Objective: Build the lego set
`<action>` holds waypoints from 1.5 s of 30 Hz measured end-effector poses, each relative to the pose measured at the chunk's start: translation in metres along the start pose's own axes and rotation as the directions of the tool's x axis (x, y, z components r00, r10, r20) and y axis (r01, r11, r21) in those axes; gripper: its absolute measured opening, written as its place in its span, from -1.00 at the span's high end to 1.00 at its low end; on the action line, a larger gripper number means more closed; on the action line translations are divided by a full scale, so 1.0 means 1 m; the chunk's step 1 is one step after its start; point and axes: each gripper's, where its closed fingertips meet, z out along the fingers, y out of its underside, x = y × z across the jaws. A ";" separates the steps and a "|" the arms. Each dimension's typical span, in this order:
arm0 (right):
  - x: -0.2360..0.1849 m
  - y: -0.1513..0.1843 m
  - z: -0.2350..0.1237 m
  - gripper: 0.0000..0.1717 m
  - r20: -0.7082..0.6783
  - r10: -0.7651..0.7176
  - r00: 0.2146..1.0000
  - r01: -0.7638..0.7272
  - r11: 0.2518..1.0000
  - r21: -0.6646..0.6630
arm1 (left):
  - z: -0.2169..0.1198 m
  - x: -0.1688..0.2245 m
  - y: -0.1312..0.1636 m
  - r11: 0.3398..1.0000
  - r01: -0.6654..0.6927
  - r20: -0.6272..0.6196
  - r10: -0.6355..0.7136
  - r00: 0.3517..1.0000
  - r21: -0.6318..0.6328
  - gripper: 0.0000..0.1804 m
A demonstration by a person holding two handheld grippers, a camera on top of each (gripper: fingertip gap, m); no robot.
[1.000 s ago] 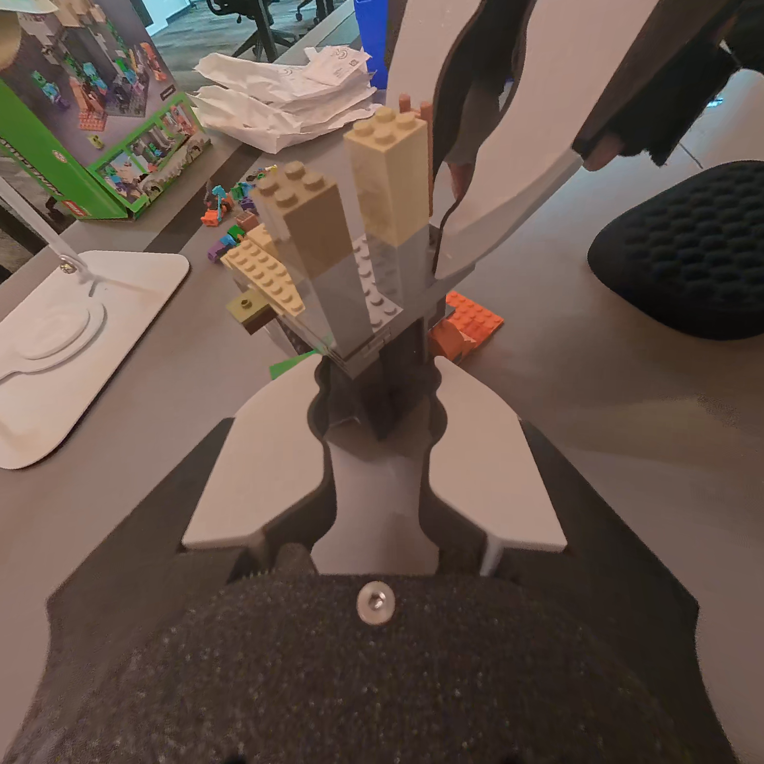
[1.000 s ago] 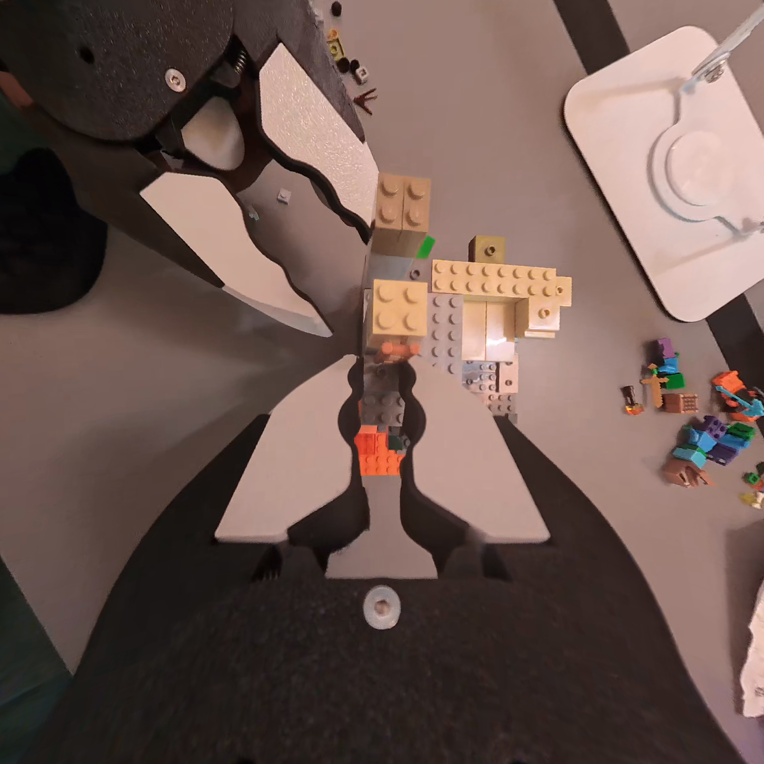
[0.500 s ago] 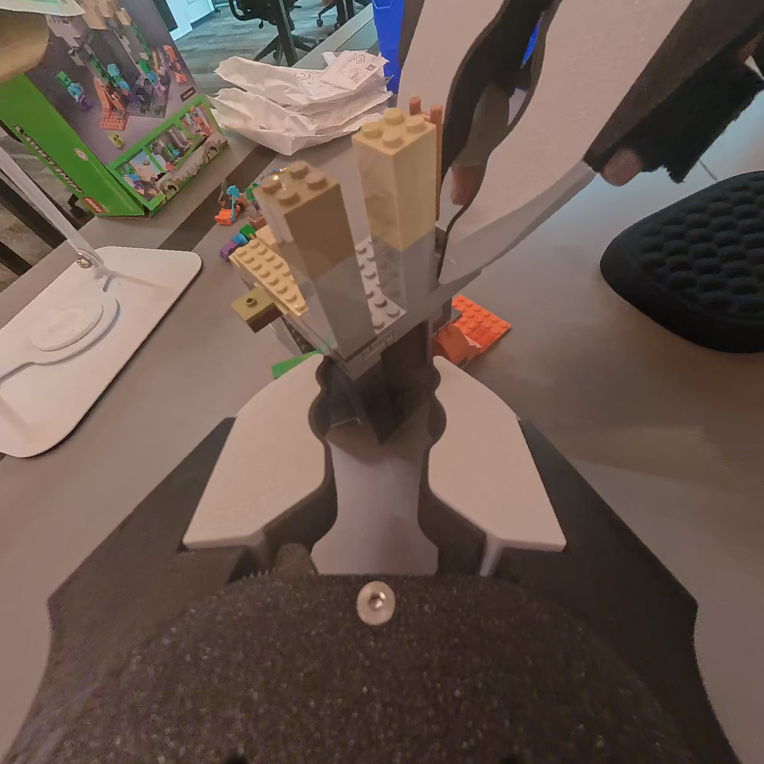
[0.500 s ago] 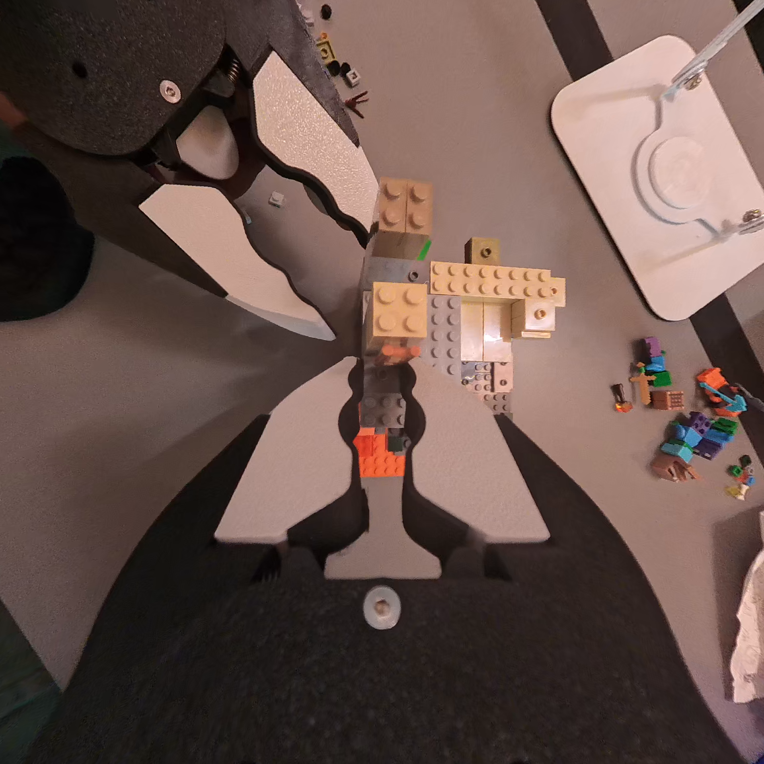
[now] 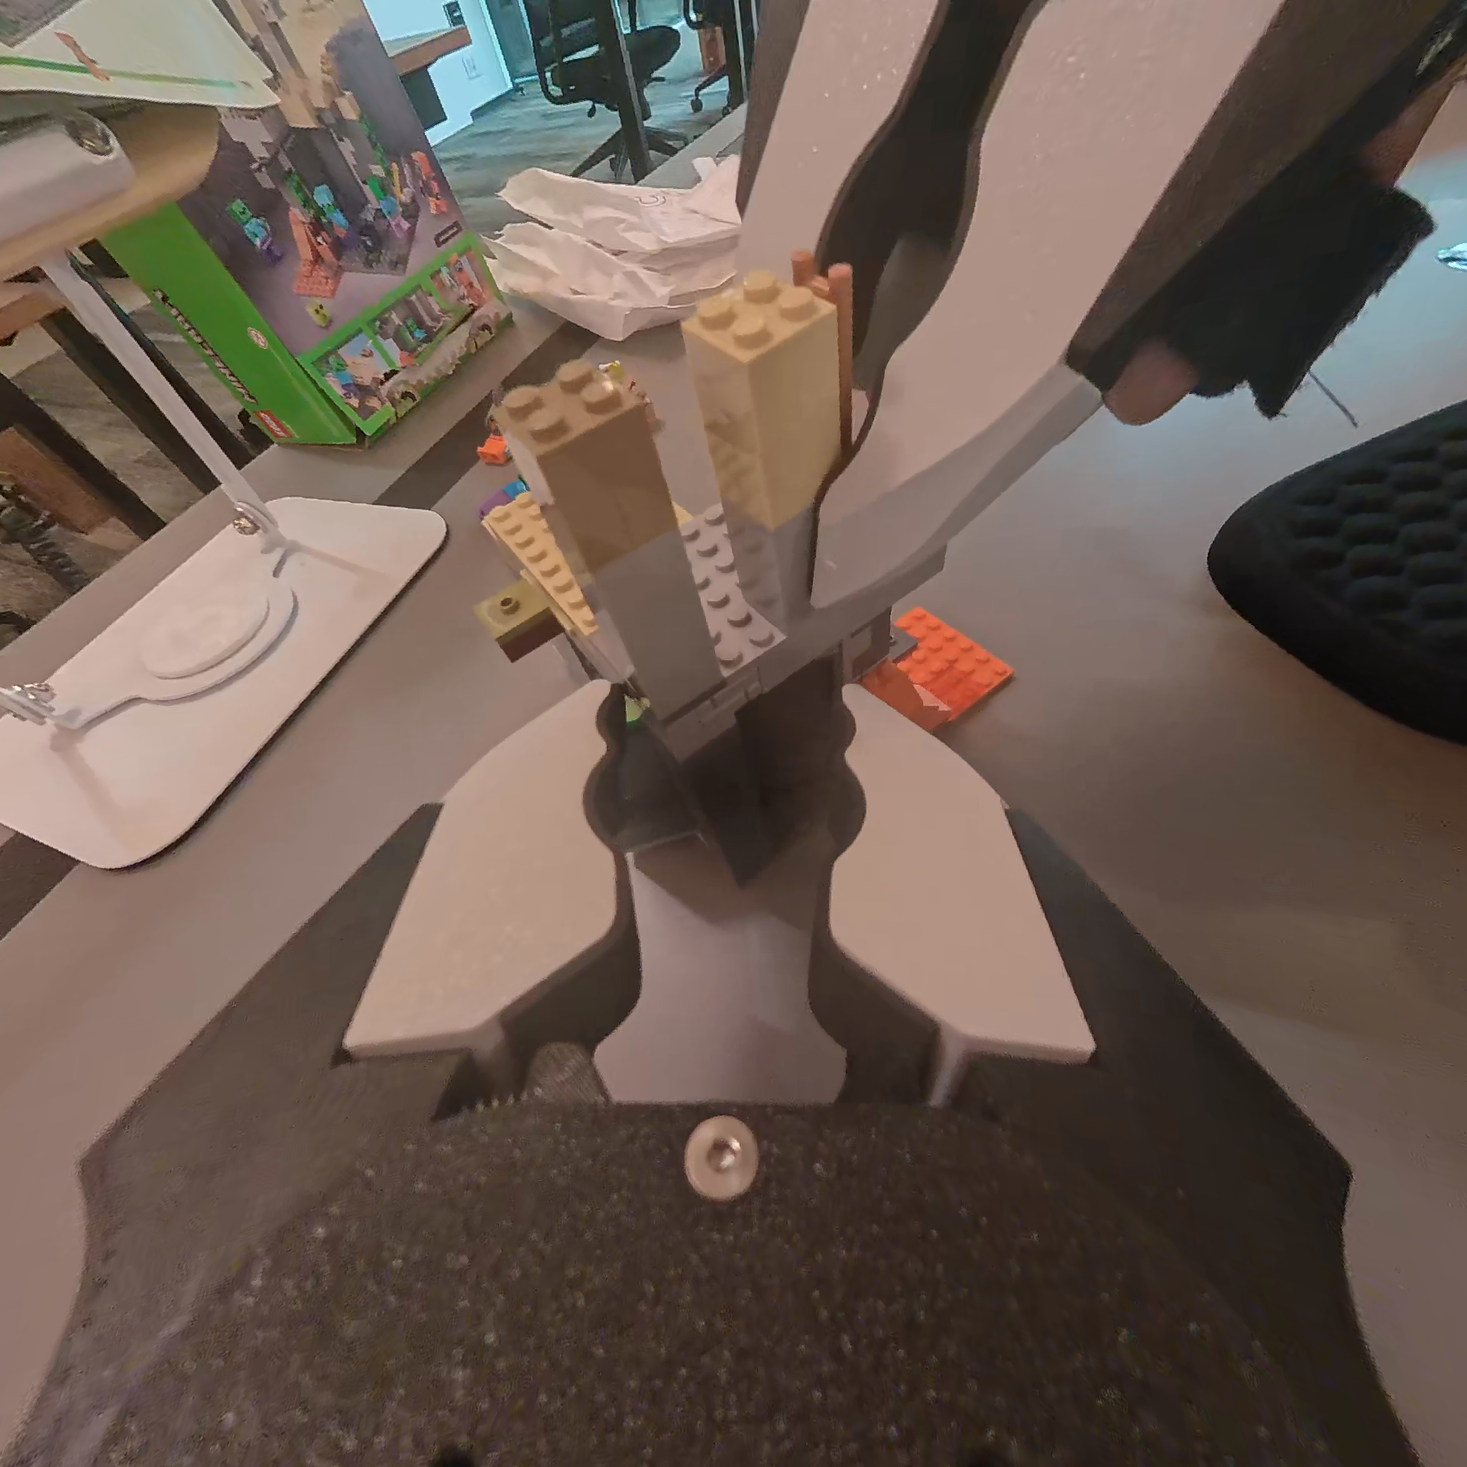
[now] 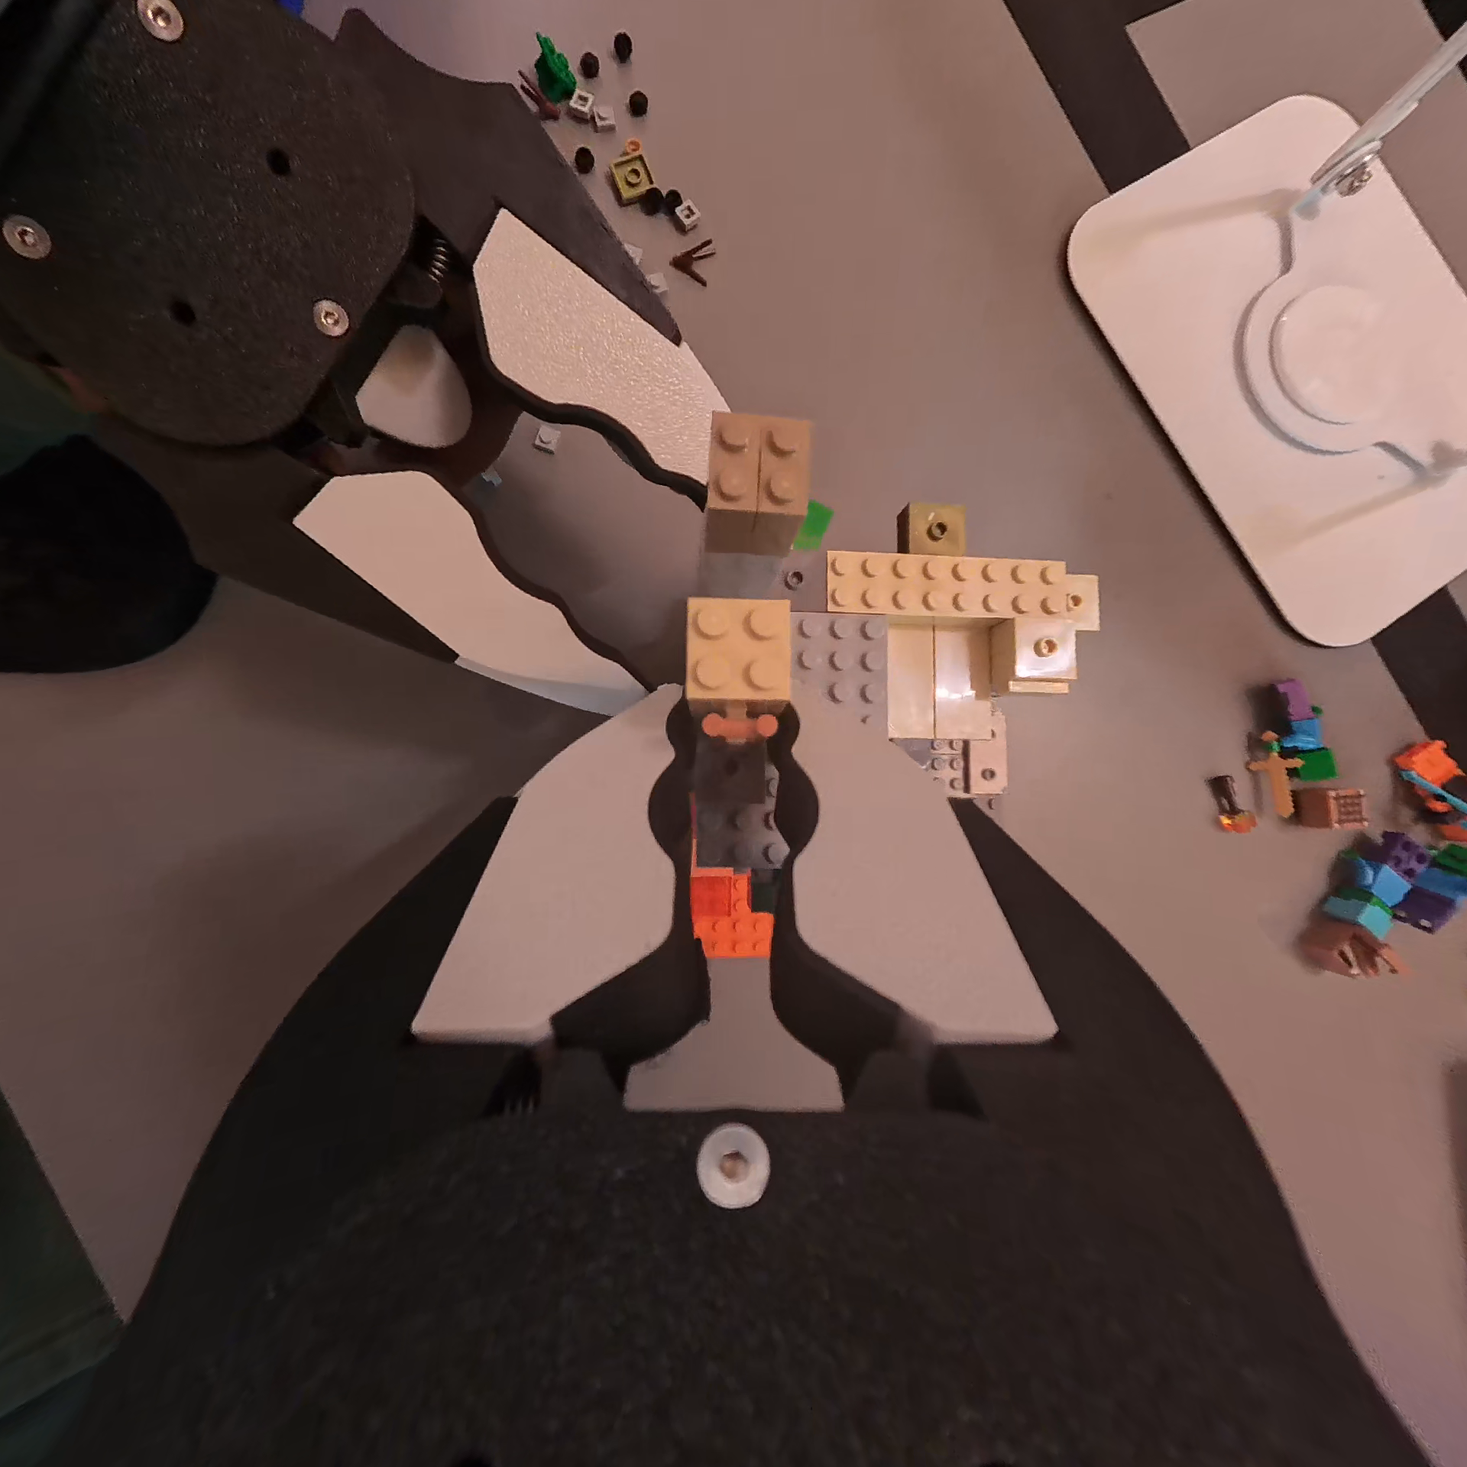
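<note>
My left gripper (image 5: 726,762) fingers grip the brick model (image 5: 714,571) at its dark base on the bench (image 5: 1191,873); my right gripper (image 6: 734,742) fingers clamp its brown post — loose bricks (image 6: 1381,825), lamp base (image 6: 1270,357) alongside.

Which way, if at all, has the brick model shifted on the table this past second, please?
No. Seen from the right wrist, the brick model keeps its offset from the white stand base; both drift slightly down the picture together.
</note>
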 end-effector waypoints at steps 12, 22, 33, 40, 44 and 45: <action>0.000 0.000 0.001 0.80 0.010 0.049 0.999 -0.049 0.996 0.080 | 0.001 0.000 0.000 1.000 0.007 0.012 -0.006 1.000 -0.004 0.47; 0.001 0.009 -0.023 0.76 -0.014 -0.015 1.000 0.015 0.999 0.036 | 0.000 0.000 -0.001 1.000 0.019 0.007 -0.019 1.000 0.004 0.53; 0.000 0.018 -0.015 0.82 0.039 -0.010 0.999 0.013 0.996 -0.093 | 0.000 0.002 -0.001 0.999 0.034 0.005 -0.034 0.999 -0.001 0.53; 0.000 0.020 -0.013 0.81 0.043 -0.018 0.999 0.023 0.994 -0.110 | 0.001 0.002 0.000 0.999 0.031 0.013 -0.031 0.999 -0.010 0.52; 0.000 0.020 -0.013 0.81 0.038 -0.025 0.999 0.029 0.990 -0.136 | 0.001 0.001 0.000 1.000 0.025 0.019 -0.025 1.000 -0.016 0.52; 0.000 0.020 -0.012 0.81 0.039 -0.029 0.999 0.035 0.987 -0.158 | 0.002 0.001 0.000 1.000 0.018 0.024 -0.018 1.000 -0.021 0.52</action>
